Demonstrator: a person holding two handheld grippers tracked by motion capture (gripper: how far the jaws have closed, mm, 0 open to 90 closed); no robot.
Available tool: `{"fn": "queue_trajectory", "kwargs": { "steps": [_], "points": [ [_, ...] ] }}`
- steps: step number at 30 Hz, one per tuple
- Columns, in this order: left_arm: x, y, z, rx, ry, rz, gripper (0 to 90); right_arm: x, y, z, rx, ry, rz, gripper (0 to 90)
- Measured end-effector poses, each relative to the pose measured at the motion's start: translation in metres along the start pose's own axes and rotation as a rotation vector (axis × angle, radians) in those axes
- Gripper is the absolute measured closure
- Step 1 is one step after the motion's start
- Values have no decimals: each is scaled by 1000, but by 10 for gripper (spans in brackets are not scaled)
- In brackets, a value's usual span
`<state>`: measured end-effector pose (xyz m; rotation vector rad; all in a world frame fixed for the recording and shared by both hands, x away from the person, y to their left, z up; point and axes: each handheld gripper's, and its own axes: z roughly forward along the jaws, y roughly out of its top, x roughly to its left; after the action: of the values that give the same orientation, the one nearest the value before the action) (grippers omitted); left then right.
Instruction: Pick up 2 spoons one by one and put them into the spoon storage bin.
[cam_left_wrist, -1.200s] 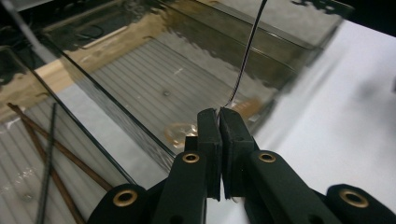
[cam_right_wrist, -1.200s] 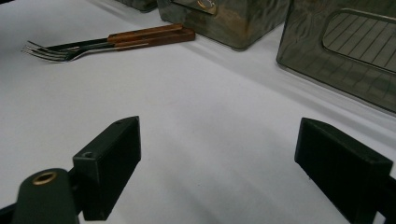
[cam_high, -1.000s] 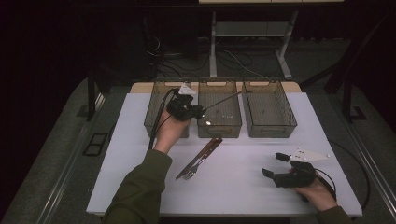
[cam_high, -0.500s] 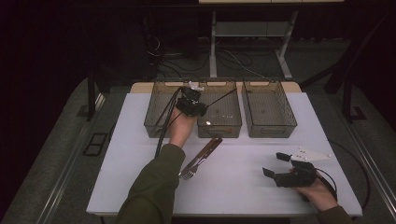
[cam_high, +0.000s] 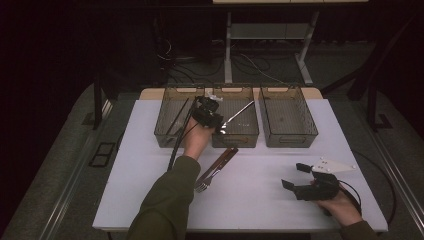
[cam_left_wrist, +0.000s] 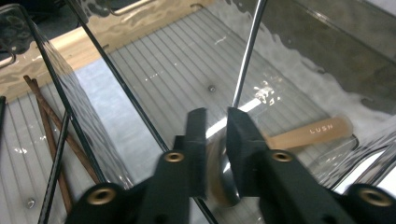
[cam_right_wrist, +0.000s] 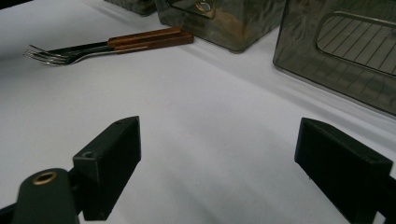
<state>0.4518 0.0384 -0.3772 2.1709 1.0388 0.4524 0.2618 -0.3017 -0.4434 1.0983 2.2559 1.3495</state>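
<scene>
Chopsticks (cam_left_wrist: 49, 128) lie along the floor of the left bin (cam_high: 161, 131), and just to its right the left gripper (cam_high: 216, 122) hangs down inside the middle bin (cam_high: 235, 142). Its fingers (cam_left_wrist: 198, 135) have just been opening. They stand only a crack apart with the bowl end of a spoon (cam_high: 239, 112) between them, blurred, and the hold looks to be letting go. The steel handle slants up and away across the bin. It's a light, stiff, slick piece, and pinched at the curved bowl it can swivel or slide, so the flat of the handle near the neck would be the surer place to grab. It won't break if it drops. A wooden-handled utensil (cam_left_wrist: 310, 133) already rests on the bin floor beside it.

Since a second ago that hand has slid across from the left bin's near corner to the middle one and sunk lower, taking the spoon along.

Out front on the tabletop (cam_high: 260, 190), two wooden-handled forks (cam_high: 217, 170) wait side by side. The right bin (cam_high: 290, 140) sits at the far end of the row. Lastly, the right gripper (cam_high: 294, 176) rests low near the front edge with its fingers spread wide and nothing in them, in the same spot as before.
</scene>
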Motion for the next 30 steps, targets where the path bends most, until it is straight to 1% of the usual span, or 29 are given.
{"fn": "queue_trajectory", "kwargs": {
  "steps": [1, 2, 3, 5, 7, 8, 10, 11, 13, 14, 17, 18, 19, 20, 21, 26, 28, 29, 30],
  "points": [
    [1, 0, -1, 0, -2, 10, 731, 0, 0, 0, 0, 0, 0, 138],
    [1, 0, -1, -7, -6, 9, 701, 0, 0, 0, 0, 0, 1, 138],
    [1, 0, -2, -10, -17, 12, 661, 0, 0, 0, 1, 0, 0, 138],
    [1, 0, -5, -15, -38, 21, 619, 0, 0, 0, 0, -1, 1, 138],
    [3, 0, -8, -29, -64, 34, 584, -1, 0, -1, 0, -2, 3, 138],
    [2, -1, -10, -37, -73, 24, 570, -1, 0, -1, -1, -3, 4, 138],
    [2, -2, -15, -51, -87, 29, 546, -1, 0, -1, 0, -3, 4, 138],
    [3, -2, -17, -56, -97, 33, 534, -1, 0, -1, 0, -3, 4, 138],
    [3, -4, -21, -61, -126, 22, 500, -1, 0, -1, 0, -3, 4, 138],
    [3, -5, -24, -65, -134, 32, 475, -1, 0, -1, 1, -3, 3, 138],
    [3, -10, -33, -86, -155, 30, 462, -1, 0, -1, 2, -4, 3, 138],
    [4, -12, -36, -84, -157, 45, 450, 0, 0, -1, 1, -4, 3, 138],
    [2, -14, -38, -92, -160, 36, 437, 0, 0, -1, 2, -5, 3, 138],
    [3, -16, -41, -91, -163, 47, 432, -1, 0, 0, 2, -6, 4, 138],
    [2, -19, -43, -91, -167, 48, 417, -1, 0, 0, 3, -6, 4, 138],
    [-3, -30, -53, -101, -188, 61, 388, -2, 0, 0, 1, -8, 6, 138],
    [-5, -35, -57, -115, -193, 63, 380, -2, 0, 0, 2, -10, 6, 138],
    [-6, -36, -59, -112, -198, 72, 378, -2, 0, 0, 2, -10, 6, 138],
    [-8, -38, -61, -116, -203, 69, 373, -2, 0, 0, 2, -10, 5, 138]
  ]
}}
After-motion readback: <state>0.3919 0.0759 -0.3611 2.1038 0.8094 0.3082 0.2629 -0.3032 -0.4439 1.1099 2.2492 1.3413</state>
